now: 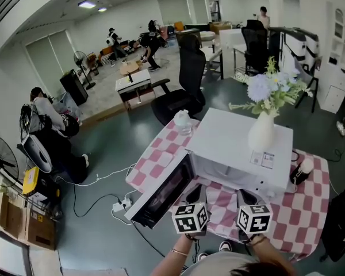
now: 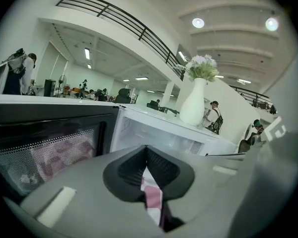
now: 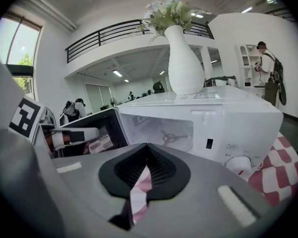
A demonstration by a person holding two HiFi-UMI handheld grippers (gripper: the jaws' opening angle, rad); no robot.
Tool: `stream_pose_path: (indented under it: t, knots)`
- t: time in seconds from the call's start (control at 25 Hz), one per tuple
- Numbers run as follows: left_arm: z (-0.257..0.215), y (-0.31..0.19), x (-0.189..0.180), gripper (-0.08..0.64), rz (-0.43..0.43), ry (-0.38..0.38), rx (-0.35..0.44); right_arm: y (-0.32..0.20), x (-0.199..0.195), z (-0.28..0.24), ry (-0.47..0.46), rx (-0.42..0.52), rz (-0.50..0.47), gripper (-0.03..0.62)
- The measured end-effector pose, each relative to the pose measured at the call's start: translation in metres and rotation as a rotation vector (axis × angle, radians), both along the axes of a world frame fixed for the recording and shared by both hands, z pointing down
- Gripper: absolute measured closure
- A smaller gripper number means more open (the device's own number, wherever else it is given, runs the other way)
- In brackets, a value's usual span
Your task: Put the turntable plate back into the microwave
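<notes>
I hold the left gripper (image 2: 146, 148) and the right gripper (image 3: 146, 147) side by side in front of the white box-shaped microwave (image 1: 241, 148), both with jaws pressed together on nothing. Its dark-windowed door (image 1: 161, 191) hangs wide to the left, which I judge keeps the cavity free for loading. Inside, only the three-armed roller ring (image 3: 173, 137) shows. I cannot find the turntable plate in any view, so it is not yet seated.

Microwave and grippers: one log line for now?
microwave: door open | roller ring showing | left gripper: shut, empty | right gripper: shut, empty | turntable plate: not in view
</notes>
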State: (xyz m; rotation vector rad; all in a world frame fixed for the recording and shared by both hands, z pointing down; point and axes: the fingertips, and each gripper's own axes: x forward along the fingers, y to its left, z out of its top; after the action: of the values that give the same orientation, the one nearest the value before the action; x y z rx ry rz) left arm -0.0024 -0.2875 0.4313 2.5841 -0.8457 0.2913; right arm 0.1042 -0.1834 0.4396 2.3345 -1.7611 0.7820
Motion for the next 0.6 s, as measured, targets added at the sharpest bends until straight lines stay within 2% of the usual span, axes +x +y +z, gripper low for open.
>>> stream_pose_path:
  t: [0.4, 0.6]
  knots:
    - [0.0049, 0.0012, -0.007, 0.563, -0.017, -0.022, 0.012, -0.0018, -0.0005, -0.0066, 0.009, 0.024, -0.004, 0.581]
    - [0.0063, 0.002, -0.007, 0.563, -0.023, -0.02, 0.014, 0.0004, 0.0025, -0.0102, 0.052, 0.027, -0.003, 0.583]
